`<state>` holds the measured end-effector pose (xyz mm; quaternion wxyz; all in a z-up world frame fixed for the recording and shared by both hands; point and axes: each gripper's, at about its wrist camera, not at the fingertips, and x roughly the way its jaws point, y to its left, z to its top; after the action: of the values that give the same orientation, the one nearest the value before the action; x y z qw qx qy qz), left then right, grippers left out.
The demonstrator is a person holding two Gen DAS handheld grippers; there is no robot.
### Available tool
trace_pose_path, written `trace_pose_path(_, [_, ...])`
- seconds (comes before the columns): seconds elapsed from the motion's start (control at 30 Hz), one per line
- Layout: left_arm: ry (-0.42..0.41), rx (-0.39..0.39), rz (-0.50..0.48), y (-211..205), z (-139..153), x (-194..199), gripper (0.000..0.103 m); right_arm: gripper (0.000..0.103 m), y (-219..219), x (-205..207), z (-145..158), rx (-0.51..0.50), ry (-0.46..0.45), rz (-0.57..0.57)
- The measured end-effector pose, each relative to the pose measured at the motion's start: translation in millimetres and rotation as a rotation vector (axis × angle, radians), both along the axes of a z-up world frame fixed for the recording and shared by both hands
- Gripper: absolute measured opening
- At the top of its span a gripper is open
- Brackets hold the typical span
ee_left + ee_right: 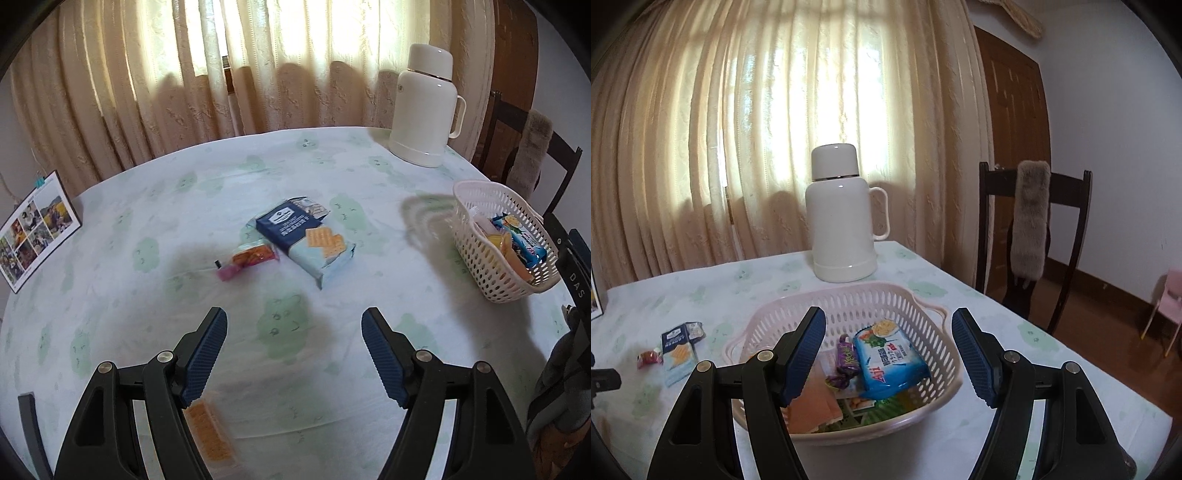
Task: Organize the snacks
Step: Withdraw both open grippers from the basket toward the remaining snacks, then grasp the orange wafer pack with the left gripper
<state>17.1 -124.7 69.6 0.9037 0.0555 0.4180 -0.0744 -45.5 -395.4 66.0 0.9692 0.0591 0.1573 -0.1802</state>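
My left gripper point(294, 354) is open and empty above the table. Ahead of it lie a dark blue cracker pack point(306, 238) and a small pink and orange candy point(248, 259). An orange wafer pack point(210, 430) lies under my left finger. The pink basket point(480, 254) stands at the right with several snacks in it. My right gripper point(888, 354) is open and empty above the basket point(923, 306), which holds a blue Ajil pack point(892, 360), a purple candy point(846, 358) and an orange pack point(816, 402). The cracker pack point(677, 352) and candy point(648, 357) lie left of it.
A white thermos point(424, 107) stands at the table's far side, also in the right wrist view point(842, 218). A photo card point(35, 229) stands at the left edge. A dark chair point(1034, 236) with a grey fur cover stands beyond the right edge. Curtains hang behind.
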Motion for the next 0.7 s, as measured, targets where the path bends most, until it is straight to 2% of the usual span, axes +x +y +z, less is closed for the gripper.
trace_pose_path(0.4, [0.001, 0.004, 0.038, 32, -10, -12, 0.073, 0.072, 20, 1, 3, -0.066, -0.002, -0.004])
trace_pose_path(0.5, [0.002, 0.003, 0.042, 39, -12, -14, 0.074, 0.072, 30, 1, 5, -0.076, 0.0, 0.019])
trace_pose_path(0.6, [0.004, -0.004, 0.047, 47, -13, -16, 0.074, 0.078, 43, 2, 10, -0.084, -0.002, 0.054])
trace_pose_path(0.7, [0.007, -0.016, 0.056, 55, -14, -18, 0.076, 0.08, 59, 4, 14, -0.093, -0.003, 0.103])
